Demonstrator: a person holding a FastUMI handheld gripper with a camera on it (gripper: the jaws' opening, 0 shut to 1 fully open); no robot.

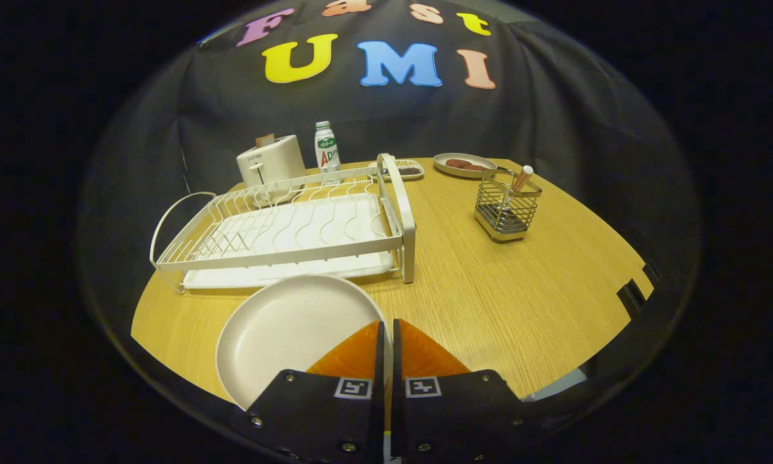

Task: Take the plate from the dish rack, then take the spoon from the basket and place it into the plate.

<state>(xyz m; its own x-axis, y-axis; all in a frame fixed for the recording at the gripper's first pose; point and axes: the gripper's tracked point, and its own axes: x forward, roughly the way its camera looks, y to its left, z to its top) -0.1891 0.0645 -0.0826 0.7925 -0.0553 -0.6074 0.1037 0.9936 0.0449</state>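
1. Your gripper (387,335) has its fingers drawn in to a narrow gap, pinching the right rim of the white plate (283,335), whose edge runs between them.
2. The plate sits low over the wooden table (508,303), just in front of the white dish rack (283,225); whether it rests on the wood or hangs just above it cannot be told from here.
3. The rack's wire slots stand empty, so the first step reads as all but done: the plate is out and only needs setting down and letting go.
4. The spoon (521,177) leans in the wire basket (507,209), well beyond the fingers and to their right, past the rack's end post, its handle tip sticking up above the rim.
5. Further back stand a toaster (270,161), a bottle (326,147), a small tray (407,169) and a dish of food (465,165), none of them part of the job.
6. Your next move likely calls for opening the fingers off the plate rim, then swinging right and forward to the basket and closing on that slim handle from above, clear of the wire walls.
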